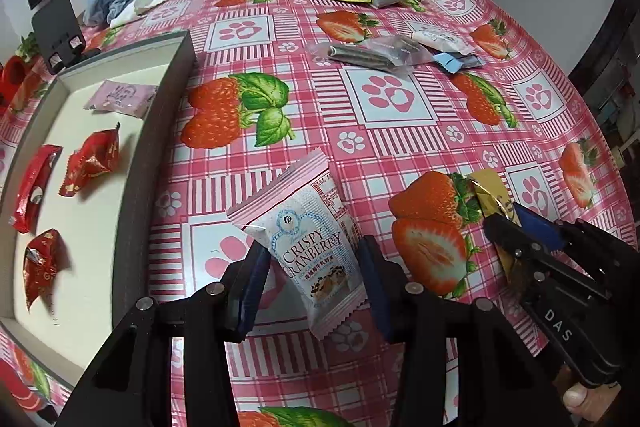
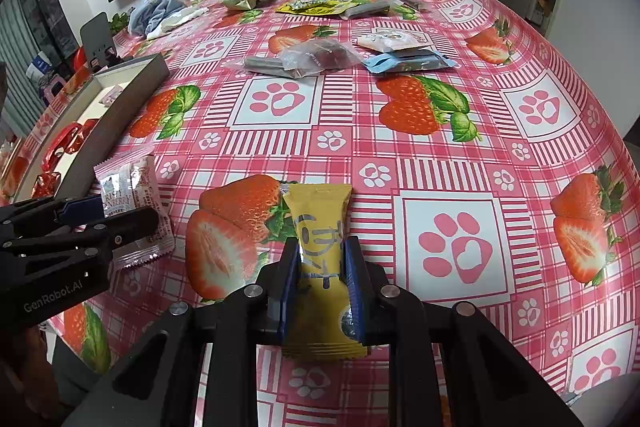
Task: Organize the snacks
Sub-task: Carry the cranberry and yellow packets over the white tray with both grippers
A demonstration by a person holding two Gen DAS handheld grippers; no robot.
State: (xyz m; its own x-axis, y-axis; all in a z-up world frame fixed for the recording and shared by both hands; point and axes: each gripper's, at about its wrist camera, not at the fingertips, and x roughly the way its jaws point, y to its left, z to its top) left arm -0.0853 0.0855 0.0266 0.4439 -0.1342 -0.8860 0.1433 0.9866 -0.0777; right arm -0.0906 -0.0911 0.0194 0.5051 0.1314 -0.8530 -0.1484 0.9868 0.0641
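Got 1 snack in each hand right now: my left gripper point(image 1: 316, 279) sits part open around the cranberry packet point(image 1: 310, 247), pads pinching its sides, and my right gripper point(image 2: 322, 281) is clamped tight on the yellow packet point(image 2: 322, 251). Both packets hang just over the tablecloth point(image 1: 400, 131), with the tray point(image 1: 160, 131) off to my left already holding 4 wrapped snacks. My worry is the cranberry one: it's tilted and only held by its lower half, so a quick swing toward the tray could slip it loose.
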